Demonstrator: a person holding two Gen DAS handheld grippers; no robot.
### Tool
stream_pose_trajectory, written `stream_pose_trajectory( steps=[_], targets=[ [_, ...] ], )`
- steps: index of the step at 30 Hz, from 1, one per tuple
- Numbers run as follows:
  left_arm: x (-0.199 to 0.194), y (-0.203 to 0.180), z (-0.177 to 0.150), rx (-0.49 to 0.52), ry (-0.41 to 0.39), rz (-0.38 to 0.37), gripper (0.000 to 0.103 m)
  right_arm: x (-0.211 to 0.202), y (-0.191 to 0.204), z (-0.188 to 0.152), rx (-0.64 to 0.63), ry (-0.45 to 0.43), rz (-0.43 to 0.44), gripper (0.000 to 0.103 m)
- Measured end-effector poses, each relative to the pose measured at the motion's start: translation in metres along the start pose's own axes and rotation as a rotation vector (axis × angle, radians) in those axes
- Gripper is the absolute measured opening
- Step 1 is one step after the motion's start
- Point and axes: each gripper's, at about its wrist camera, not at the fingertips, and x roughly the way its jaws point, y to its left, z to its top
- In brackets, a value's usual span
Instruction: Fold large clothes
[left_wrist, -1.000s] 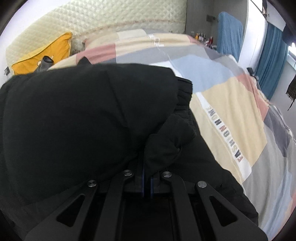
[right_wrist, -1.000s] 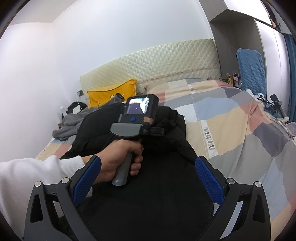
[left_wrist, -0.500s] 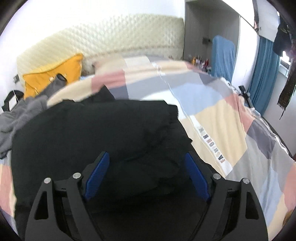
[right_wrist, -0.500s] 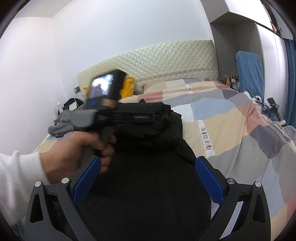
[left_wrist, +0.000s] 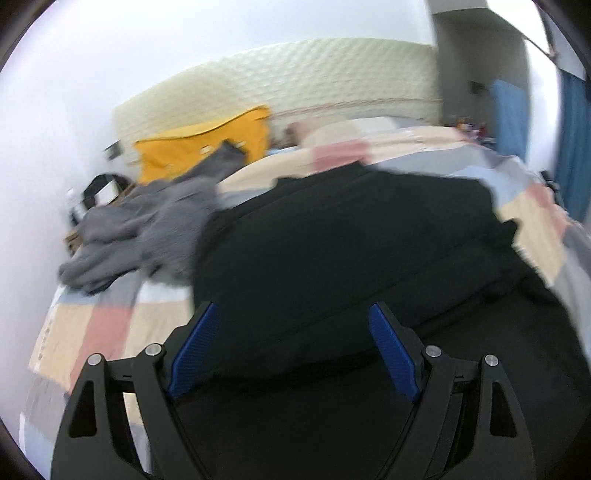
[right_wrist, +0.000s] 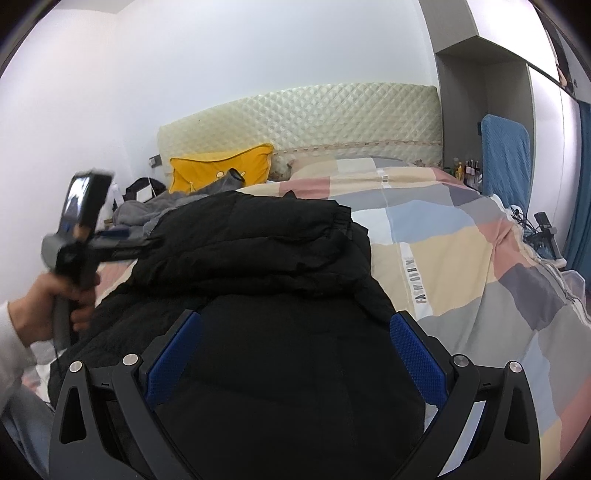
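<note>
In the left wrist view, our left hand-held gripper (left_wrist: 293, 345) has its two blue-padded fingers (left_wrist: 192, 345) spread wide apart, with nothing between them. Past the fingertips lies the black coat (left_wrist: 354, 251), a bulky padded garment spread over the bed (left_wrist: 110, 325). Its upper part is folded over onto the lower part, so a thick doubled layer crosses the middle of the picture. The whole view is smeared by motion blur. To the left of the coat a heap of grey clothes (left_wrist: 140, 232) sits on the patchwork cover, touching the coat's edge. Behind that heap a yellow pillow (left_wrist: 207, 144) leans against the quilted cream headboard (left_wrist: 295, 81).

In the right wrist view, our right hand-held gripper (right_wrist: 293, 349) is also spread wide, its blue pads (right_wrist: 415, 360) well apart and gripping nothing. Both fingers hover over the lower part of the black coat (right_wrist: 258, 258), which fills the middle of the view, its folded upper half stacked on top and reaching toward the pillows. At the left edge we see our left hand (right_wrist: 48, 306), in a white sleeve, gripping the grey handle of the other device, which is blurred and held above the coat's left side. To the right the patchwork cover (right_wrist: 461, 251) lies bare, with a printed strip of lettering beside the coat. A blue towel (right_wrist: 506, 155) hangs near the wardrobe.
</note>
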Motion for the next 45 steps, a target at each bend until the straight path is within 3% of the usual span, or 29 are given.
stream_pose_trajectory(
  steps=[6,12,15,18,24,26,27,29,32,40,45],
  targets=[
    [0.028,0.057,-0.034,-0.163,0.079,0.004,0.084,0.014,0.009,0.020,-0.018,0.006,0.035,0.102],
    [0.056,0.084,-0.050,-0.263,0.184,-0.008,0.084,0.070,-0.008,0.068,0.006,0.027,0.033,0.102],
    [0.069,0.087,-0.057,-0.255,0.231,0.015,0.084,0.122,-0.036,0.078,0.121,0.088,0.057,0.100],
    [0.080,0.086,-0.062,-0.224,0.289,0.036,0.084,0.163,-0.061,0.073,0.220,0.145,0.086,0.088],
    [0.090,0.076,-0.066,-0.120,0.337,0.087,0.084,0.213,-0.088,0.062,0.327,0.188,0.103,0.079],
    [0.096,0.073,-0.067,-0.102,0.346,0.112,0.084,0.225,-0.095,0.059,0.380,0.196,0.132,0.064],
    [0.101,0.074,-0.068,-0.104,0.349,0.130,0.084,0.228,-0.098,0.059,0.399,0.198,0.146,0.058],
    [0.105,0.078,-0.068,-0.120,0.349,0.158,0.084,0.233,-0.100,0.057,0.401,0.208,0.146,0.029],
    [0.106,0.094,-0.065,-0.169,0.314,0.217,0.084,0.225,-0.099,0.061,0.384,0.197,0.155,0.016],
    [0.092,0.135,-0.060,-0.396,0.235,0.177,0.086,0.175,-0.087,0.090,0.309,0.061,0.204,0.013],
    [0.088,0.135,-0.059,-0.433,0.205,0.198,0.086,0.182,-0.080,0.077,0.275,0.123,0.164,0.013]
  ],
)
